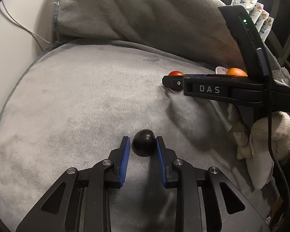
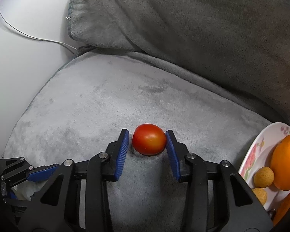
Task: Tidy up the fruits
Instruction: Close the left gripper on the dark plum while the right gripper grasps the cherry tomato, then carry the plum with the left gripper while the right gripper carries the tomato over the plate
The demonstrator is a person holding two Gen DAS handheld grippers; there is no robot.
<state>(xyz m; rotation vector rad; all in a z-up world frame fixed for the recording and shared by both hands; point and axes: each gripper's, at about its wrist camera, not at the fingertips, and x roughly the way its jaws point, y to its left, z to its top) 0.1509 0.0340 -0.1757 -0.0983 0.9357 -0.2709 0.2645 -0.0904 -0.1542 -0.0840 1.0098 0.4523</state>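
Observation:
A dark plum-like fruit (image 1: 144, 142) lies on the grey cushion (image 1: 83, 100). My left gripper (image 1: 143, 145) is open with its blue pads on either side of the fruit; the right pad touches it. A red tomato (image 2: 149, 142) lies on the same cushion (image 2: 98, 100). My right gripper (image 2: 147, 142) is open around it, the right pad touching, a small gap at the left. The tomato (image 1: 175, 73) also shows in the left wrist view behind the right gripper's body (image 1: 222, 90).
A floral plate (image 2: 255, 150) at the right holds an orange (image 2: 287, 160) and two small tan fruits (image 2: 263, 176). A grey back cushion (image 2: 183, 23) rises behind. A white cable (image 2: 38, 38) runs along the wall at left. A gloved hand (image 1: 266, 135) holds the right gripper.

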